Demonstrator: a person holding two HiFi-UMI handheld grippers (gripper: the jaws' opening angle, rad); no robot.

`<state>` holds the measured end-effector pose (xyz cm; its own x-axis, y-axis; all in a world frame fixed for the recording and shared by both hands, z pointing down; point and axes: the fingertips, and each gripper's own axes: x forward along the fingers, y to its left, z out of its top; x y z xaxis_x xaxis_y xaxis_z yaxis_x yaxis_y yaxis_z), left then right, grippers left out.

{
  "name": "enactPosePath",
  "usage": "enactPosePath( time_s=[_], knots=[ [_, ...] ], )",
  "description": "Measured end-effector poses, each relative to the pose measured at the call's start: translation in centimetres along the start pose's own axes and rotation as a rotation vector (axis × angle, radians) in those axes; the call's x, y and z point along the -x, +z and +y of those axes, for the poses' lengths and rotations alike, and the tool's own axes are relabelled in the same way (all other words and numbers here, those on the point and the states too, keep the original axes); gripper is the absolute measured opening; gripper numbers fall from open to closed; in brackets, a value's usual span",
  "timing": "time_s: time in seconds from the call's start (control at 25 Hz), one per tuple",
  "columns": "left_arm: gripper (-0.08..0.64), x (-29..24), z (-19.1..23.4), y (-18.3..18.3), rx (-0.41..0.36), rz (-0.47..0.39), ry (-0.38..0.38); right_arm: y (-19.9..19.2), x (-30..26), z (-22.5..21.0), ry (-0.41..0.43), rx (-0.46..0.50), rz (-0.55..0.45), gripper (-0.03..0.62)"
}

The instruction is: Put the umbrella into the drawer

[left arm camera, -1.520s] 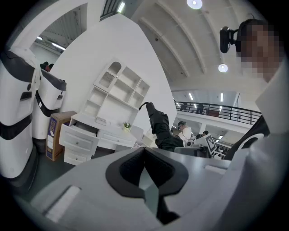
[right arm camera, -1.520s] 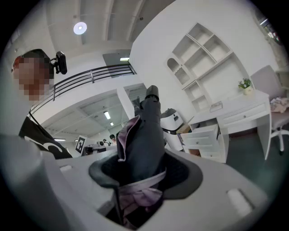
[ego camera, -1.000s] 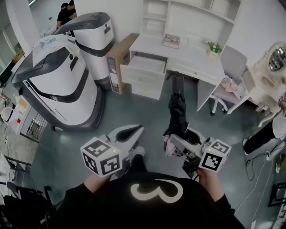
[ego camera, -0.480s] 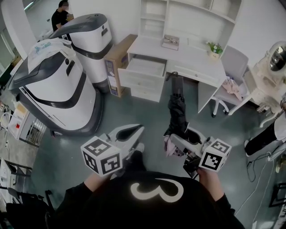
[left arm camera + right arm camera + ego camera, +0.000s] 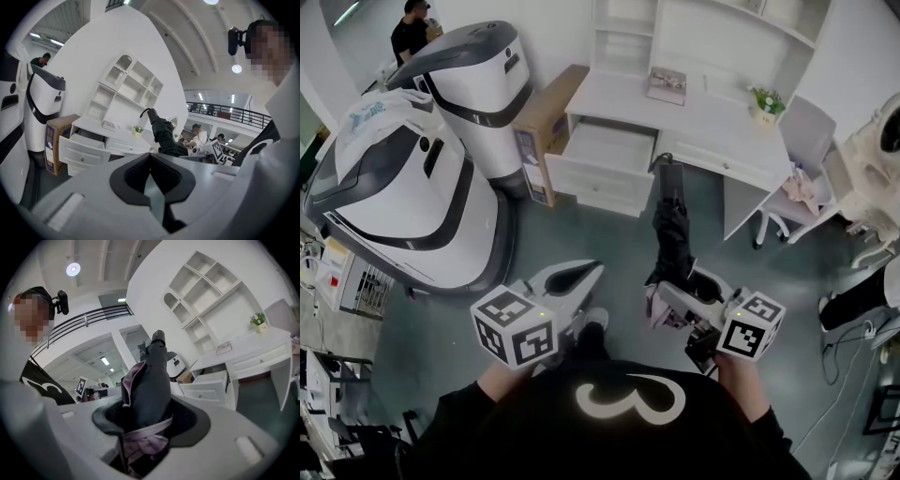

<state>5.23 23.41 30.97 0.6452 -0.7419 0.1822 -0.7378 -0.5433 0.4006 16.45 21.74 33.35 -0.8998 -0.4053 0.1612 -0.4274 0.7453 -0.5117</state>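
Black fabric with a pale lilac edge makes up the folded umbrella (image 5: pixel 671 225), which is clamped near its lower end in the right gripper (image 5: pixel 673 291). Both jaws press against the bunched cloth, and a lilac strap wraps the bundle just above them. The umbrella points away from the person, over the grey-green floor (image 5: pixel 609 239), and its handle end is towards the white bench (image 5: pixel 712 117). In the head view that end lies just short of the bench front, to the right of the drawer (image 5: pixel 586 178).

The drawer is pulled out at the left end of the bench. Its inside looks bare and pale as far as can be seen. The umbrella is well outside it.

The left gripper (image 5: pixel 592 272) carries nothing. Its dark pads meet at the tips, leaving only a narrow slit lower down, through which the floor shows. It is held beside the right gripper at about the same height, near the person's black shirt (image 5: pixel 628 422), which has a white figure on it.

On the bench top lie a small book (image 5: pixel 667 84) and a little potted plant (image 5: pixel 766 99), with open shelves rising behind them. A brown cardboard box (image 5: pixel 546 117) stands against the left side of the bench. Two large white-and-grey machines (image 5: pixel 403 197) fill the left of the room, and a pale chair (image 5: pixel 797 127) sits at the right end of the bench.
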Motion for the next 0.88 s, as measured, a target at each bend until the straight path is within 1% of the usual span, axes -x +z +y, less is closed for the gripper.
enactPosePath(
  time_s=[0.12, 0.36, 0.48, 0.64, 0.76, 0.88],
  knots=[
    [0.009, -2.8, 3.8, 2.1, 0.013, 0.02, -0.008, 1.9, -3.5, -3.0, -0.014, -0.016, 0.011, 0.239],
    [0.009, -7.6, 11.4, 7.1, 0.02, 0.028, -0.025, 5.8, -10.5, -8.1, -0.039, -0.042, 0.033, 0.24],
    [0.009, -9.2, 14.8, 9.0, 0.022, 0.039, -0.036, 7.7, -13.5, -10.1, -0.051, -0.044, 0.046, 0.24],
    [0.009, -10.9, 19.2, 11.5, 0.024, 0.033, -0.03, 9.6, -16.8, -12.6, -0.064, -0.04, 0.059, 0.239],
    [0.009, -11.8, 21.7, 12.7, 0.022, 0.031, -0.029, 10.5, -18.8, -13.7, -0.07, -0.035, 0.066, 0.239],
    [0.009, -12.4, 22.8, 13.7, 0.011, 0.026, -0.036, 11.1, -20.0, -14.3, -0.072, -0.028, 0.069, 0.239]
  ],
)
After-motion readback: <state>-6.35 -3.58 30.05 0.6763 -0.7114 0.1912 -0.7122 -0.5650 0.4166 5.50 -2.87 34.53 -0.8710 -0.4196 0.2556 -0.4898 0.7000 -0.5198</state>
